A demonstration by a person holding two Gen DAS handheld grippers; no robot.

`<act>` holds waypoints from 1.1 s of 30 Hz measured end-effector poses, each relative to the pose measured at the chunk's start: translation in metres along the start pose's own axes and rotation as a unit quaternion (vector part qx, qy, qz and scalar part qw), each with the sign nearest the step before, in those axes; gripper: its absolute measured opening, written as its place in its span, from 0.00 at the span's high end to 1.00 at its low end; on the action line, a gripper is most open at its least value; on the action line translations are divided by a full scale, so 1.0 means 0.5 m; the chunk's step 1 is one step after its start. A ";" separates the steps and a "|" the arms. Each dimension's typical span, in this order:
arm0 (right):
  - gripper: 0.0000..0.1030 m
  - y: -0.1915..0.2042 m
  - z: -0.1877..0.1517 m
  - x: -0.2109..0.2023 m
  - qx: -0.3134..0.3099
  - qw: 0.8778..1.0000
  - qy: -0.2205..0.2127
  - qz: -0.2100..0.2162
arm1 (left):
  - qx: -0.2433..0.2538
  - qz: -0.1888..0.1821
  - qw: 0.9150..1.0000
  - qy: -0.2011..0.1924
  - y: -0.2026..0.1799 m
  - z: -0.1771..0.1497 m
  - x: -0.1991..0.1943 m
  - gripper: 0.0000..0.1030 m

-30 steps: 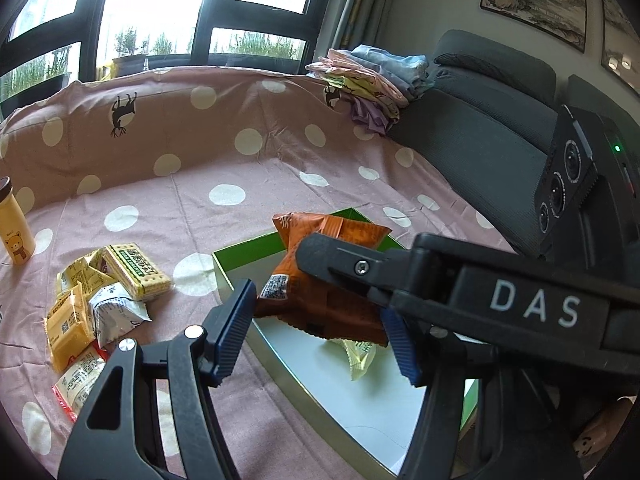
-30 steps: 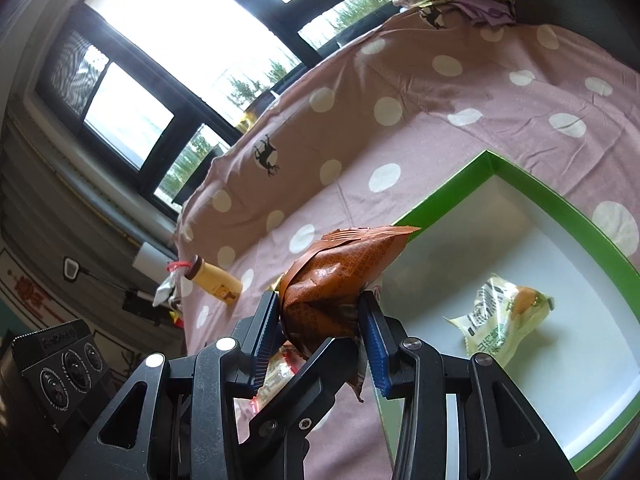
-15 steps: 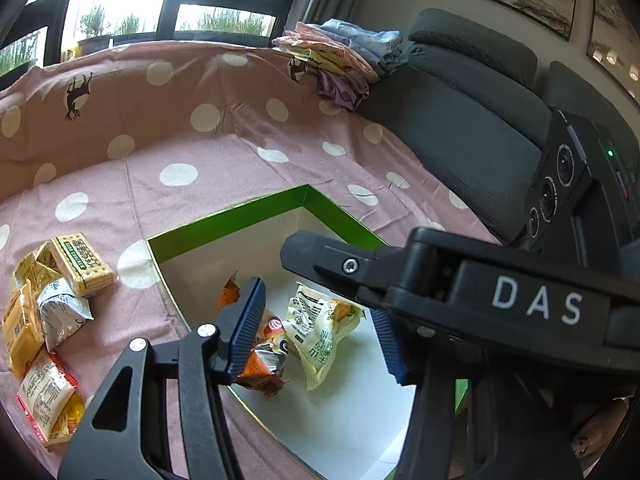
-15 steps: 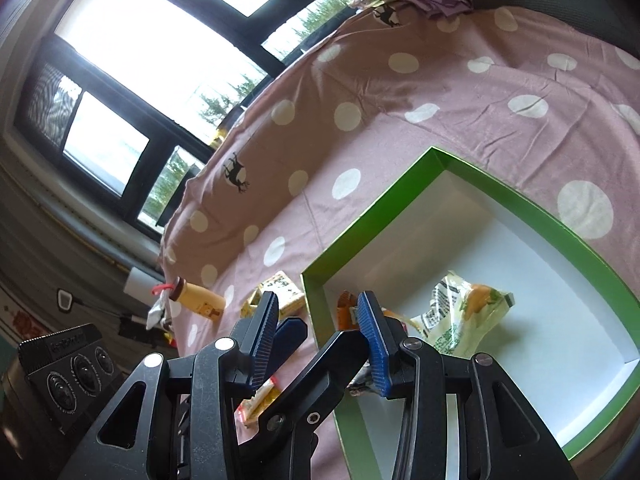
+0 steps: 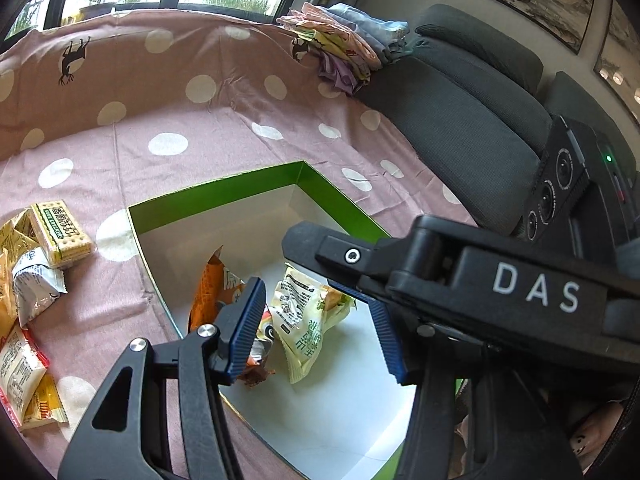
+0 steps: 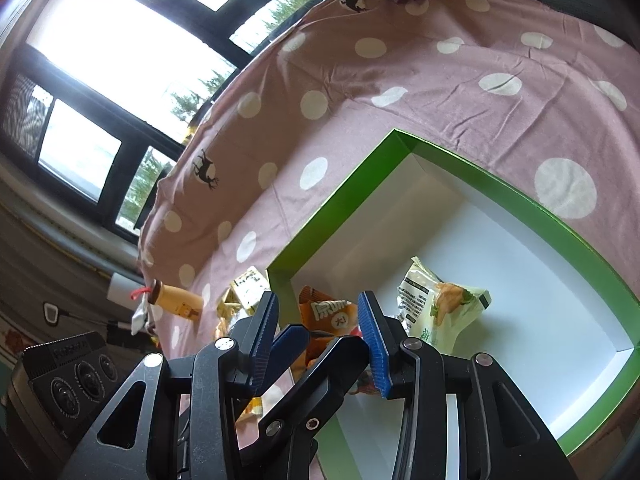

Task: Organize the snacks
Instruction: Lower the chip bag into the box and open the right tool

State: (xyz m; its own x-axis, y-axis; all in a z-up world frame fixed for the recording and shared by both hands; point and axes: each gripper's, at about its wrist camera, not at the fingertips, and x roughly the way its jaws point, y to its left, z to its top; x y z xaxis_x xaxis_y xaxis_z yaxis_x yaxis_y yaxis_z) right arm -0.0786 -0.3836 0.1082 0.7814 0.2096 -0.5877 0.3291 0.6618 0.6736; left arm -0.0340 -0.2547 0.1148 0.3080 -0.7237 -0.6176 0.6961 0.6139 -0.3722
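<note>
Snacks lay loose on the pink cloth, left of the green box; we held both tongs open and empty, left tongs probably nearer than right tongs.

The orange snack bag, gripped between the right gripper jaws a second ago, now lies in the green box, apparently just beyond the parted jaws.

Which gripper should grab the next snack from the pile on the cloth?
Probably the left gripper. It is open and empty, and the snack pile lies on its side. The right gripper, also open, hovers over the green box.
</note>
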 end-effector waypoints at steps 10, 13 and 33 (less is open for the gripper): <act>0.58 -0.001 0.000 0.007 -0.003 1.000 0.003 -0.023 | -0.007 -0.004 1.000 0.012 0.007 -0.003 0.009 0.49; 0.58 -0.004 -0.001 0.010 0.000 1.000 0.007 -0.020 | -0.001 0.006 1.000 0.009 0.005 -0.003 0.010 0.49; 0.58 -0.035 0.005 0.016 0.035 0.999 0.011 -0.030 | -0.003 0.015 1.000 0.007 0.016 -0.005 0.010 0.48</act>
State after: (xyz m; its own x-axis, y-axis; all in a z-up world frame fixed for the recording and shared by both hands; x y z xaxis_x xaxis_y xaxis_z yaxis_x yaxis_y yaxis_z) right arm -0.0767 -0.3953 0.0925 0.7476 0.1863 -0.6375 0.4121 0.6226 0.6652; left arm -0.0283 -0.2526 0.1070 0.3188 -0.7007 -0.6383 0.6827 0.6369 -0.3582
